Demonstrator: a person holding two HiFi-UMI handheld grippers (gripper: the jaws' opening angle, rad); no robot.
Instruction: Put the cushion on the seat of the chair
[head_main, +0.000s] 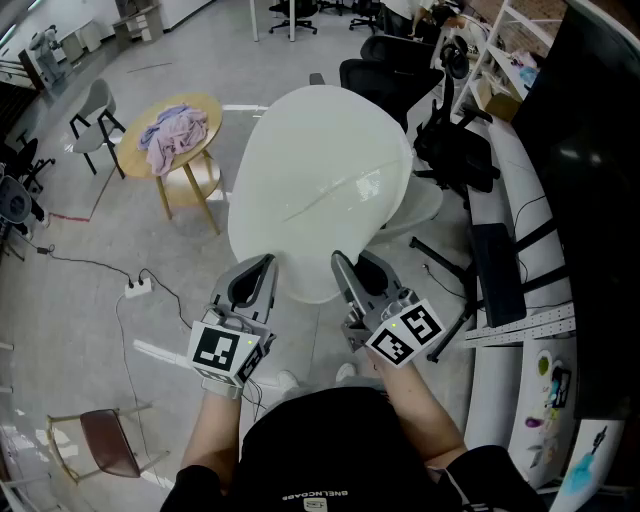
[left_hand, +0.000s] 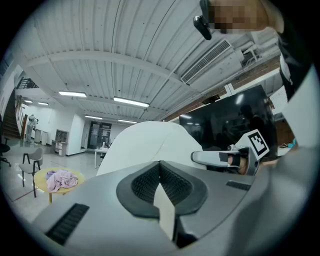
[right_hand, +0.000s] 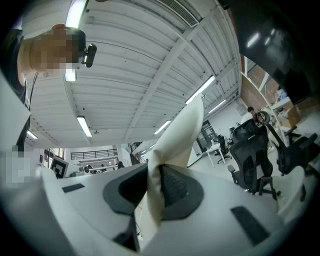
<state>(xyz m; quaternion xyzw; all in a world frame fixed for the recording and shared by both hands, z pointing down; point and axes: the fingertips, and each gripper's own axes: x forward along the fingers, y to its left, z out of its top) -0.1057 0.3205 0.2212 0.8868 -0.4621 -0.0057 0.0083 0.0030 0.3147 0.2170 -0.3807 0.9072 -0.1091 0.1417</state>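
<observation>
Centrally, left gripper (head_main: 257, 272) and right gripper (head_main: 348, 272), fingers clamped on the near edge of the white cushion (head_main: 320, 170), share its weight, presumably to hold it spread.

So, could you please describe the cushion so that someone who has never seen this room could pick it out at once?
Look between the round yellow wooden table and the black office chairs. There the big white rounded cushion is held up, its near edge pinched by the left gripper and the right gripper. Nothing near it is as large and pale.
</observation>
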